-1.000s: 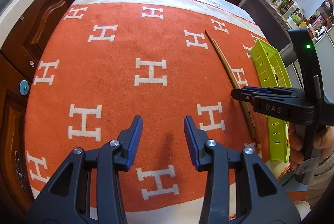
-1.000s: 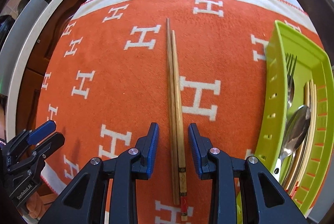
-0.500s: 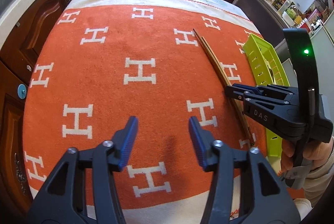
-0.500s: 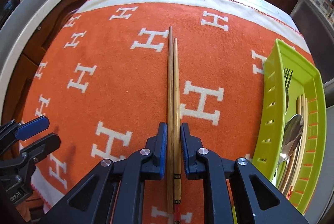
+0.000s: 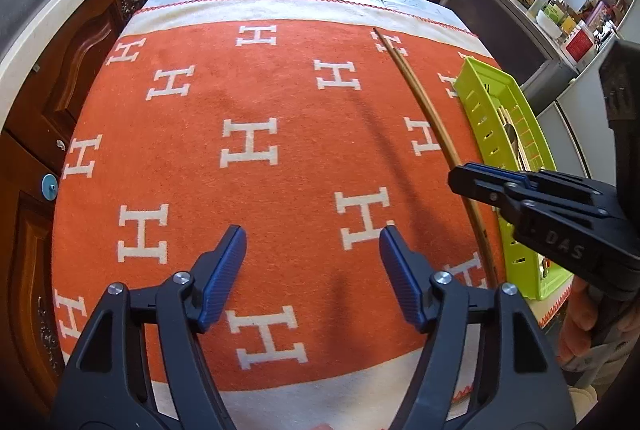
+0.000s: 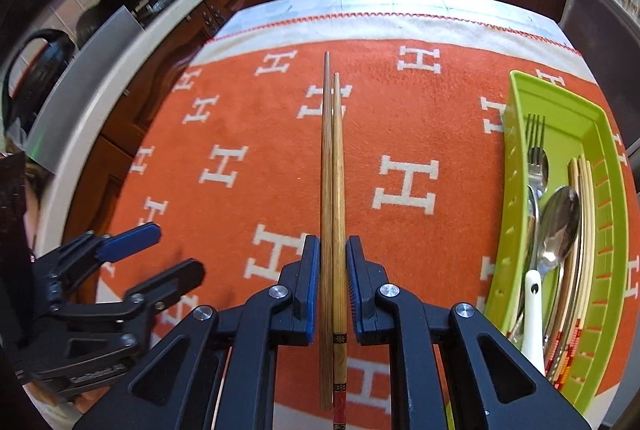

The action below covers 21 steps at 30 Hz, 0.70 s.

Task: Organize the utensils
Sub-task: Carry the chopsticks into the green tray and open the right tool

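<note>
Clamping the chopsticks [image 6: 333,189] near their thick decorated ends, the right gripper [image 6: 333,278] holds them above the blanket [image 6: 248,117] (light, stiff, smooth; prone to pivoting). Left gripper [image 5: 312,270] hangs open.

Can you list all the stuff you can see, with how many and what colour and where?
chopsticks: two, brown wood, side by side, gripped between the right tongs
blanket: one, orange with white H marks, covering the table
tray: one, lime green, on the blanket's right side
fork: one, silver, in the tray
spoon: one, silver, in the tray
pale chopsticks: several, in the tray
left tongs: black and blue, open, empty
right tongs: black and blue, shut on chopsticks
</note>
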### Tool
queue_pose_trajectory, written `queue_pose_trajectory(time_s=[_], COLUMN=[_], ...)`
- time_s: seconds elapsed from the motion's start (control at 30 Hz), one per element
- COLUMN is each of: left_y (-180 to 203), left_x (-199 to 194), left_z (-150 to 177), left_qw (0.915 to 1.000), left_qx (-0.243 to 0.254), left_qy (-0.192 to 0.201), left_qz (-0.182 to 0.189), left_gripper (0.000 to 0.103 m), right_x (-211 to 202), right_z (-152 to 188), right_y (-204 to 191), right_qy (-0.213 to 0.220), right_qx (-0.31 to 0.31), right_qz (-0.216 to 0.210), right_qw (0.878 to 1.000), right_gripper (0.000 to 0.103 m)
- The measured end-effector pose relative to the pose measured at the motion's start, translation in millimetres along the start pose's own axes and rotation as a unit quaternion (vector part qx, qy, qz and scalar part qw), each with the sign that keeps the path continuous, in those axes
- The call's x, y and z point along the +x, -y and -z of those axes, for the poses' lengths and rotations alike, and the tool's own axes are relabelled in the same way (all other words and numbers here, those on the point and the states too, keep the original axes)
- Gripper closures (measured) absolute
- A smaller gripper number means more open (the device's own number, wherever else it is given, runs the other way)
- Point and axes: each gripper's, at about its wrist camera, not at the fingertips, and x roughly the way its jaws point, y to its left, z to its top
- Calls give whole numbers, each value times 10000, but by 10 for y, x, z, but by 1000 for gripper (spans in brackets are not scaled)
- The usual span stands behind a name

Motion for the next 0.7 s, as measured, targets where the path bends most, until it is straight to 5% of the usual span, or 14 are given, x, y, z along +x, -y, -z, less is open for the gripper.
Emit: queue_pose_trajectory(time_s=[0.17, 0.7], left_y=[91, 971], left_x=[-36, -179], left_z=[-7, -237], left_qw=[10000, 9962], left_qx=[-24, 843], left_qy=[-12, 184], left_qz=[82, 77], left_gripper=[23, 22], right_x=[-219, -1107], right_z=[89, 371], right_y=[101, 811], right_qy=[185, 893], right_qx=[160, 827], right_qz=[-159, -266], right_qw=[9996, 9922], right_gripper=[90, 91])
